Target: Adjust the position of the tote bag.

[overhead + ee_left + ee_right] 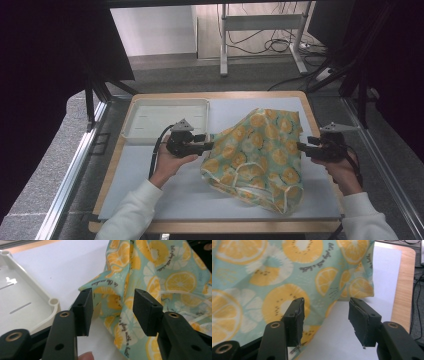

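Note:
A teal cloth (265, 150) printed with orange slices lies rumpled on the right half of the white mat, its middle peaked up. My left gripper (207, 141) points right at the cloth's left edge. In the left gripper view its jaws stand open (113, 303), and a raised fold of the cloth (112, 293) lies just beyond them with no pad pressing on it. My right gripper (302, 145) points left at the cloth's right edge. In the right gripper view its jaws are open (325, 312), with the cloth (274, 270) behind the left jaw and bare mat in the gap.
A shallow white tray (132, 131) sits at the back left of the table, close to my left gripper; its corner (53, 302) shows beside the left jaw. The white mat (175, 195) covers a wooden tabletop (310, 112). Metal rails run along both sides.

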Available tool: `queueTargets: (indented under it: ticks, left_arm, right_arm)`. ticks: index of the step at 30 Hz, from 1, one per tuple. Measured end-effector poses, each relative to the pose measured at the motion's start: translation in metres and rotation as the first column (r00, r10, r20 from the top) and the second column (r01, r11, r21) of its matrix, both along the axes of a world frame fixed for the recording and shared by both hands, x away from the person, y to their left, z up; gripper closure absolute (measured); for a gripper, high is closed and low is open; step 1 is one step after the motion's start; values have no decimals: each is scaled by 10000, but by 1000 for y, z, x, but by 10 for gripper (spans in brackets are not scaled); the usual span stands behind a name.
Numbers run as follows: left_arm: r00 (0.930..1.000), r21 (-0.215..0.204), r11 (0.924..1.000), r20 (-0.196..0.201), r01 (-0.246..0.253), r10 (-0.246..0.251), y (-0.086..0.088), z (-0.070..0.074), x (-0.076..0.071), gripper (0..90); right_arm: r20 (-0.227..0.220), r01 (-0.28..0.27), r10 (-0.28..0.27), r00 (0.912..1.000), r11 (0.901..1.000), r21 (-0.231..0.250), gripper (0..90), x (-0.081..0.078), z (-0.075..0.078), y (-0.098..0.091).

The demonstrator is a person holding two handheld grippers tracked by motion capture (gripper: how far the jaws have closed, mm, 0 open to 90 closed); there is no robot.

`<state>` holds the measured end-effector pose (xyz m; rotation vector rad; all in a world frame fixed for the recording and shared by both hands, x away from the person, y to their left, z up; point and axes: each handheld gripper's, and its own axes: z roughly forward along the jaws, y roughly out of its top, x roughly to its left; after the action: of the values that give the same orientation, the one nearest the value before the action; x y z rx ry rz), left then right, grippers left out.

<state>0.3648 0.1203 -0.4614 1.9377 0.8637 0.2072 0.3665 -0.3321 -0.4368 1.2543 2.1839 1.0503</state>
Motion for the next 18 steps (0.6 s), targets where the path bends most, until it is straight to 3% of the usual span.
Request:
queueTargets:
  ticks: [18]
  left_arm:
    - [9994, 350, 9991, 217, -259, 252, 14, -6, -9, 487]
  right_arm:
    - [234, -341, 338, 9992, 9993, 132, 462, -24, 1, 4]
